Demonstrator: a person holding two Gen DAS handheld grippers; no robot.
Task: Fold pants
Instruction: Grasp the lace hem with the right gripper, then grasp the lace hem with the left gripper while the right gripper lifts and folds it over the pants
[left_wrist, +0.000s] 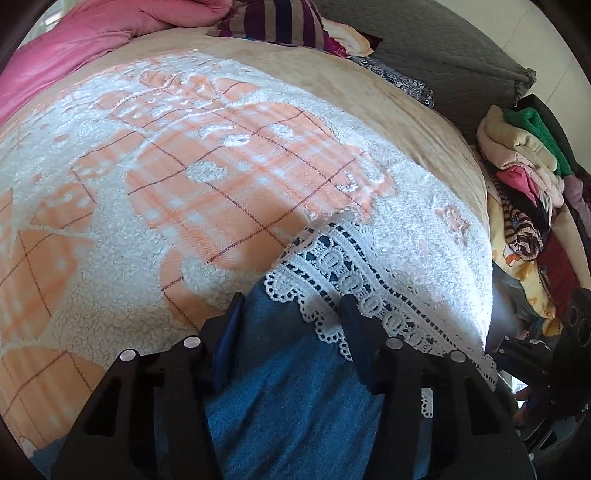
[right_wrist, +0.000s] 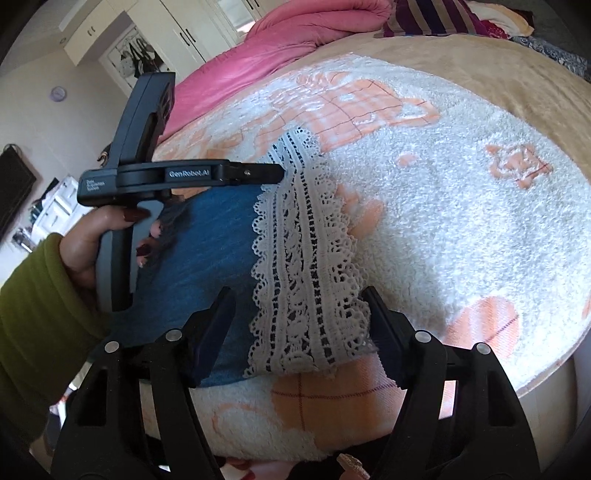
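Note:
The pants are blue denim (left_wrist: 291, 387) with a wide white lace hem (left_wrist: 343, 266). They lie on a fluffy white and orange blanket (left_wrist: 184, 177) on the bed. My left gripper (left_wrist: 293, 308) is open, its fingers standing either side of the denim just behind the lace. In the right wrist view the denim (right_wrist: 207, 258) and lace hem (right_wrist: 303, 258) lie between the open fingers of my right gripper (right_wrist: 299, 299). The left gripper's body (right_wrist: 184, 175) shows at the far end of the hem, held by a hand.
A pink duvet (left_wrist: 74, 44) and striped pillow (left_wrist: 273, 18) lie at the head of the bed. A grey quilt (left_wrist: 443, 55) and a pile of clothes (left_wrist: 524, 177) sit beyond the bed's right edge. White wardrobes (right_wrist: 177, 33) stand behind.

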